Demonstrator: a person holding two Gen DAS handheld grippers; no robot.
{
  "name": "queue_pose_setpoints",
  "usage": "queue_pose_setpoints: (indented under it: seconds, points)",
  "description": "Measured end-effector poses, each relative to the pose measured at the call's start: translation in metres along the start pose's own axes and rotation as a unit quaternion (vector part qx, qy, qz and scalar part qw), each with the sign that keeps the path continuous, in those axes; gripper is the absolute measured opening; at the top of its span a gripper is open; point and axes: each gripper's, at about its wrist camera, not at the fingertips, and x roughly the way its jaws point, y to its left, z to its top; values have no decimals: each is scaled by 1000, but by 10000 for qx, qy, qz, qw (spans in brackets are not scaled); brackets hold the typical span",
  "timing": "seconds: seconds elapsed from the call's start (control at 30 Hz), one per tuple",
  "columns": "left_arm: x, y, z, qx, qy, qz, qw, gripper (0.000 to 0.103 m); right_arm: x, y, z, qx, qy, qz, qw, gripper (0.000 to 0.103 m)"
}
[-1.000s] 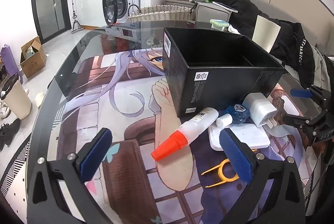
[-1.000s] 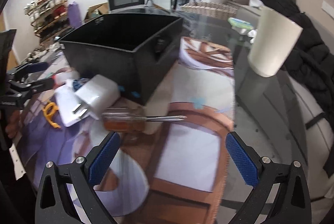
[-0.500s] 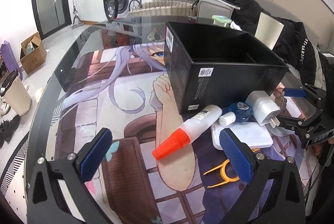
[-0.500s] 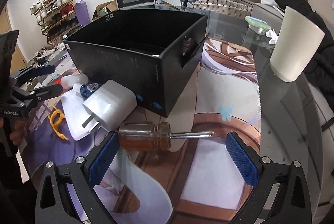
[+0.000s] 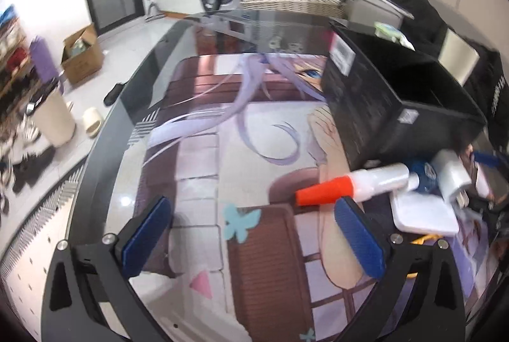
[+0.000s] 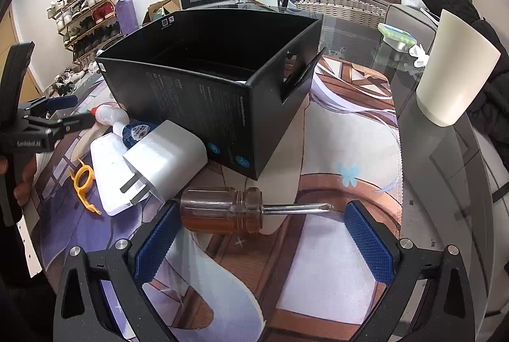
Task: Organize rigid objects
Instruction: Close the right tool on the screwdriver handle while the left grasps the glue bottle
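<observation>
Screwdriver: lay on the table in front of the black box, between your right tool's pads.
Right tool: jaws wide, holding nothing; you had closed in from a second earlier, so a grasp looked imminent.
Left tool: wide, empty; it had swung left, away from the glue bottle and charger.
Box: still awaited everything.

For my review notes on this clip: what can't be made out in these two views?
- Floor of the black box: both views, hidden by its own walls.
- Yellow clip: left wrist view, mostly behind the left gripper's finger.
- Box label text: left wrist view, motion-blurred.
- Screwdriver handle end: right wrist view, behind the right gripper's pad.
</observation>
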Motion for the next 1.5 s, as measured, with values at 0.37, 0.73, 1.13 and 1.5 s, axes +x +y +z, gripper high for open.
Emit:
queue_pose_setpoints:
  seconds: [0.37, 0.73, 1.13, 1.5]
  points:
    - [3, -41, 5, -224, 112, -986, 9948, 103, 0, 0, 0, 1, 1, 0, 10000, 102]
    - [6, -32, 8, -167, 138, -600, 9980, 103, -1, 0, 0, -3, 2, -7, 10000, 102]
    - [13, -40, 7, 268, 218, -207, 9992, 103, 3, 2, 1, 113, 17, -111, 9999, 102]
    - [14, -42, 6, 391, 258, -83, 9989, 103, -7, 8, -7, 2, -142, -46, 9999, 86]
